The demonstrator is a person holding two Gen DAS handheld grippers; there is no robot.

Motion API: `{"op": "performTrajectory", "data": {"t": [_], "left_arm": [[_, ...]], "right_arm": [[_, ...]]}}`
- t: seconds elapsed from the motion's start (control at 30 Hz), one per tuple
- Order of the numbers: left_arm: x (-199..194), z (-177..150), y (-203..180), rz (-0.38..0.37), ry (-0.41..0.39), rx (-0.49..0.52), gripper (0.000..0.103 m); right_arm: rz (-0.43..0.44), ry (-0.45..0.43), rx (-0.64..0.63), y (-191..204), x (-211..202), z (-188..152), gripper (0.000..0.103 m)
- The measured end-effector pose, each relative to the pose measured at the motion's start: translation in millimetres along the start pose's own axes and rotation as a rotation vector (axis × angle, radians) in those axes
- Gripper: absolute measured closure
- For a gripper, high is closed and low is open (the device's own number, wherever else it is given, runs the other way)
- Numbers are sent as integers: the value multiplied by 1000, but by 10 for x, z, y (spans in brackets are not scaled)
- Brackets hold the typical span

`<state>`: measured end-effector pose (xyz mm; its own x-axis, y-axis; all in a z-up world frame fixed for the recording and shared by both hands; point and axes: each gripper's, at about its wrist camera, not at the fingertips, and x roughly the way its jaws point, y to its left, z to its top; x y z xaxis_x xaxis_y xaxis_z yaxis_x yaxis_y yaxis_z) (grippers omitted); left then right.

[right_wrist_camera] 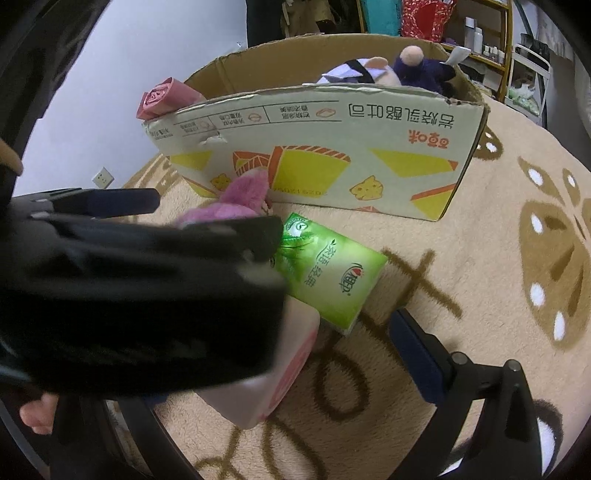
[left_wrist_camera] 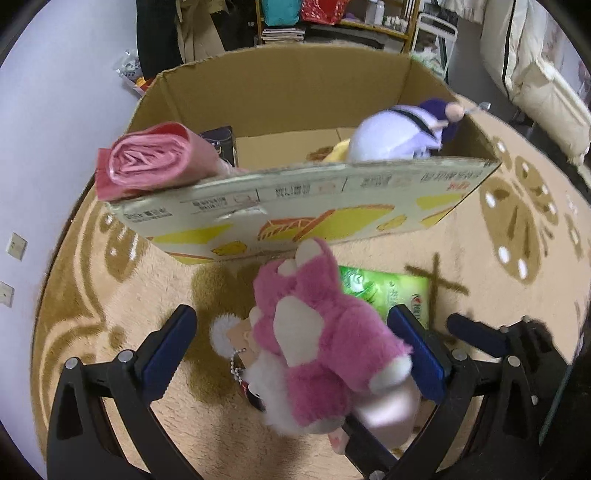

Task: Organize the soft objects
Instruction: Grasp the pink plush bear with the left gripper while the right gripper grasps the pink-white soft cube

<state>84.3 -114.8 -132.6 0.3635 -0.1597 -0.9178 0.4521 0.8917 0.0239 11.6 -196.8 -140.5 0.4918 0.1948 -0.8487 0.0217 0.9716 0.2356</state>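
A pink plush toy [left_wrist_camera: 317, 343] with white paws lies on the beige rug between the open fingers of my left gripper [left_wrist_camera: 295, 350]; only its right pad touches it. It also shows in the right wrist view [right_wrist_camera: 236, 206]. A cardboard box [left_wrist_camera: 295, 206] stands behind it, with a pink roll [left_wrist_camera: 151, 162] and a purple-and-white doll [left_wrist_camera: 402, 136] inside. A green tissue pack [right_wrist_camera: 325, 269] lies beside the plush. A pale pink tissue pack [right_wrist_camera: 273, 380] lies between the fingers of my open right gripper [right_wrist_camera: 280, 369], whose left finger is hidden behind the left gripper's black body.
The rug [right_wrist_camera: 480, 258] has brown patterns. The box [right_wrist_camera: 321, 147] has its near flap up. Shelves with clutter [left_wrist_camera: 332, 22] stand behind the box, a white wall [left_wrist_camera: 55, 129] to the left and cream bedding [left_wrist_camera: 535, 74] at the far right.
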Motion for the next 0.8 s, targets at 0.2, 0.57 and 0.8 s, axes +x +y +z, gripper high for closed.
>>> {"op": "performTrajectory", "data": {"t": [0.2,0.57,0.8], "left_arm": [[124,-8,2,35,18,5,1],[156,-44,171,-28,39,-59,54],[94,-82,305,-13,40,-96,61]], "right_arm": [[2,8,6,-5,63,-12,0],[32,55,-6,54,190,-68,11],[103,74,51,23,249,-70,44]]}}
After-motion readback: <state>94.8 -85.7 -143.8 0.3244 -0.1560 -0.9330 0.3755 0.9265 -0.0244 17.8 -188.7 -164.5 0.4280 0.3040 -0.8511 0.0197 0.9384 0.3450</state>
